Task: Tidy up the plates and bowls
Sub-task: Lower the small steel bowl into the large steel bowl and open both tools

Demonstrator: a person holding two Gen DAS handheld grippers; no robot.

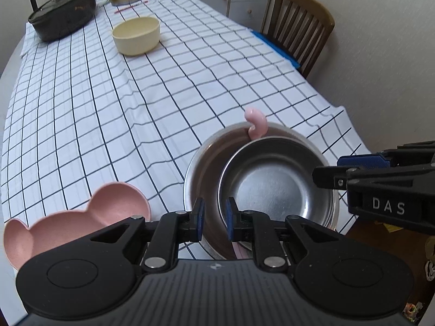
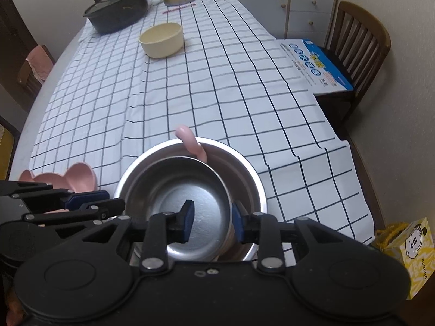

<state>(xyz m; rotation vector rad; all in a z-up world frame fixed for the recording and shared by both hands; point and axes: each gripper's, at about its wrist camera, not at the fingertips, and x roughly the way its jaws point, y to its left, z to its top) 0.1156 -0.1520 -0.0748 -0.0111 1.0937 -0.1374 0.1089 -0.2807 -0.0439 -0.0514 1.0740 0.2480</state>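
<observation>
Nearest the left wrist camera, the left gripper hangs over the near rim of the large steel bowl with its jaws a narrow gap apart and nothing pressed between the pads. Left of it, at the table's near edge, the pink bear-shaped plate lies alone on the checked tablecloth, probably waiting its turn to be stacked. Further back, the cream bowl stands well apart, with a black lidded pot behind it.

Moving right, the smaller steel bowl sits nested inside the large one, leaning toward its right side, and a pink curved handle pokes up over the far rim, seemingly belonging to something tucked underneath. This nesting looks like the sorting so far: metal pieces gathered in one pile.

In the right wrist view, the right gripper has its jaws parted on either side of the inner bowl's near rim, with neither pad pressing it, a stance suggesting a release.
</observation>
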